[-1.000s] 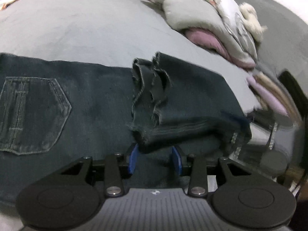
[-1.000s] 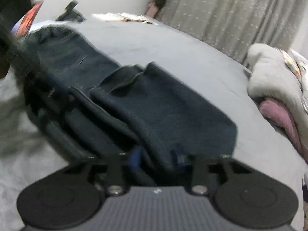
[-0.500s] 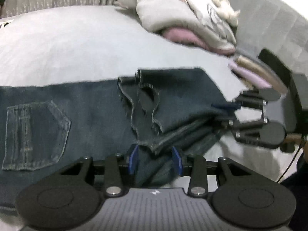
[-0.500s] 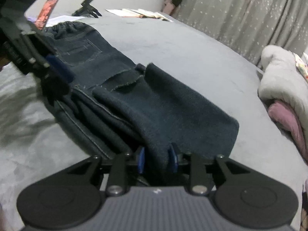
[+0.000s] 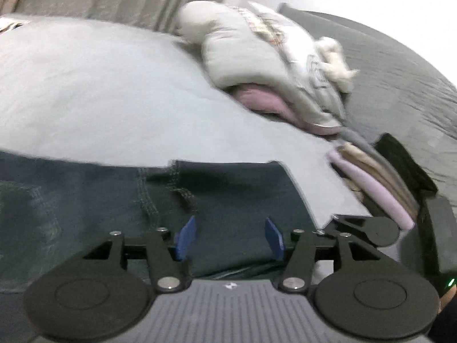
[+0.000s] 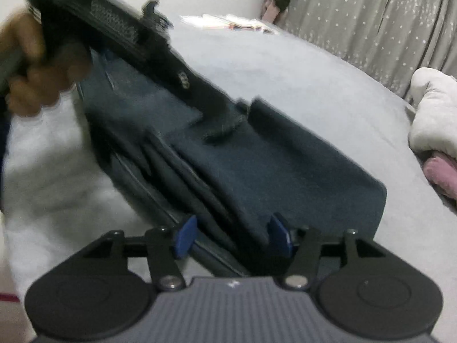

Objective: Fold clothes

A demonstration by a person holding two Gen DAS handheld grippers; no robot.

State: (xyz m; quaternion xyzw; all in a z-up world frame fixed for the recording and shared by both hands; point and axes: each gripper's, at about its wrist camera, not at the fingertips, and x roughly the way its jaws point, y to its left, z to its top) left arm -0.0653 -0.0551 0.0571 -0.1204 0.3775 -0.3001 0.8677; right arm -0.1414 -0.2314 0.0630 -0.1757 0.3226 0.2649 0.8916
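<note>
Your jeans (image 5: pixel 228 200) lie flat on the grey bed (image 5: pixel 100 91), with the leg end doubled back over the upper part, so the raw hems (image 5: pixel 177 188) sit across the middle of the garment and the fold edge points toward the bed's near edge, where you stand. Both tongs have their blue pads spread wide and hold nothing. Your left gripper (image 5: pixel 230 238) hangs low over the doubled layer, with denim filling the gap between its pads, though blur hides whether the pads touch the cloth. Your right gripper (image 6: pixel 232 235) sits at the corner of the fold nearest it, straddling the stacked edges (image 6: pixel 182 188). In its view your left hand (image 6: pixel 34 65) and the tool it carries cross above the pocket end. The long axis of the jeans runs away from the right gripper toward the waistband, and crosswise, left to right, in front of the left one. That puts the right gripper nearer the fold and the left nearer the hems. Beyond, at the far right corner, are a loose heap of pale clothes (image 5: pixel 257 65) and a folded stack (image 5: pixel 371 183).
</note>
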